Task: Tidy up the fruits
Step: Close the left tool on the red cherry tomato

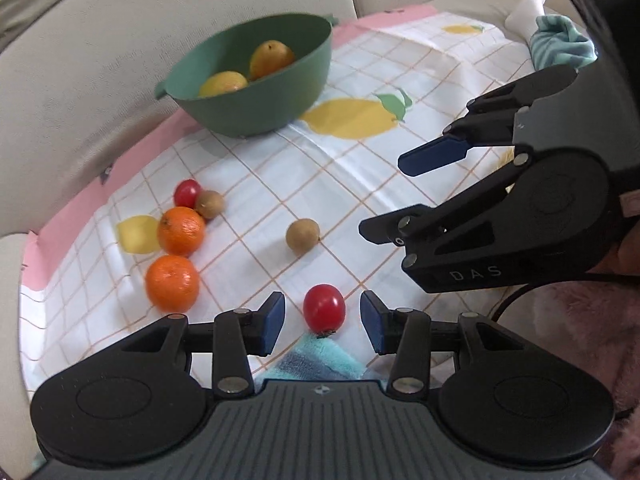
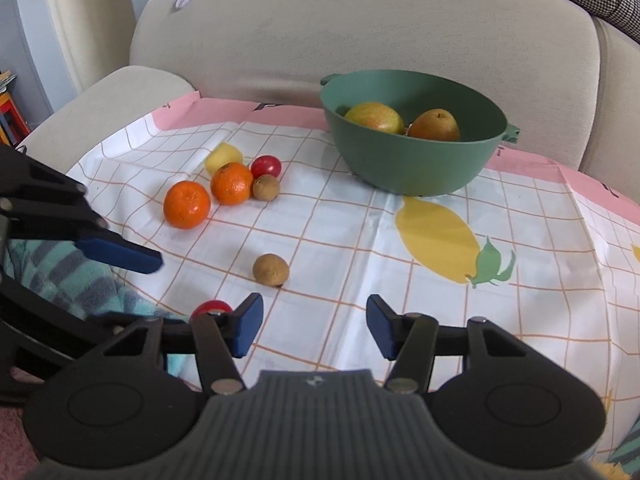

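Left gripper [image 1: 323,322] straddles the red tomato [image 1: 324,307], jaws apart, pads clear of it either side. Best to sink a touch, then squeeze gently. Right gripper [image 2: 315,326] hangs open-jawed, empty; the green bowl [image 1: 280,108] waits at twelve o'clock.
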The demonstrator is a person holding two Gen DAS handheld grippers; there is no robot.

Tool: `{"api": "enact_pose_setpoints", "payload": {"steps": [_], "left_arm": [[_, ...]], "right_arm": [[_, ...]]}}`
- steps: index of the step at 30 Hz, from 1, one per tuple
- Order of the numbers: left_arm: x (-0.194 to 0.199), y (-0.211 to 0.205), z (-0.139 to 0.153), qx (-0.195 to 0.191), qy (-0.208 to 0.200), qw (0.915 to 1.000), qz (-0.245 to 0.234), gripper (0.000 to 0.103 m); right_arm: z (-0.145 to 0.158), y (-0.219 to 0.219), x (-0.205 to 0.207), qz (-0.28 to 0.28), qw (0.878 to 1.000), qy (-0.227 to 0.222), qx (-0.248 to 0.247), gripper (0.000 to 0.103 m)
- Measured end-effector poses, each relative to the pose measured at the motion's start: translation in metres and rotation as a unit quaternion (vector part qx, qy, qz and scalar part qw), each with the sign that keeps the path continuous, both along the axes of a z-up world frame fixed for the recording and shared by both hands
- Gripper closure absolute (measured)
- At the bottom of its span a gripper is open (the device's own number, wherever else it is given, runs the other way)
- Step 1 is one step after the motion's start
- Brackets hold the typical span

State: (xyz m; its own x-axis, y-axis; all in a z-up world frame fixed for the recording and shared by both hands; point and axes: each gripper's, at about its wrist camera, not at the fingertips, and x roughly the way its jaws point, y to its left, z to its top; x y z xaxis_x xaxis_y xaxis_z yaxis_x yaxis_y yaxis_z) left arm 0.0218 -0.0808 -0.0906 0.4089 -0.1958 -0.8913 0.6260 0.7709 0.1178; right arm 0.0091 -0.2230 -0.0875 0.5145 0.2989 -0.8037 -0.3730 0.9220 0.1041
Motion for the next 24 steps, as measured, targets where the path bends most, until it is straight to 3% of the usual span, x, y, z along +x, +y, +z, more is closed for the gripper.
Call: {"api": "enact_pose_setpoints", "payload": {"steps": [10,24], "left_arm": [[0.019,0.002,-0.025,0.006,0.051,0.9984,0.022,0.058],[0.027,0.008,-0.035,-0.022,0.084,0.9954,0.041,0.072]], "right_arm": [[-0.016,-0.003,0.011,-0.004,1.0,0.019,0.002,0.052],[-0.021,0.008,0.011,0.036,0.999,-0.011,0.014,0.052]]}}
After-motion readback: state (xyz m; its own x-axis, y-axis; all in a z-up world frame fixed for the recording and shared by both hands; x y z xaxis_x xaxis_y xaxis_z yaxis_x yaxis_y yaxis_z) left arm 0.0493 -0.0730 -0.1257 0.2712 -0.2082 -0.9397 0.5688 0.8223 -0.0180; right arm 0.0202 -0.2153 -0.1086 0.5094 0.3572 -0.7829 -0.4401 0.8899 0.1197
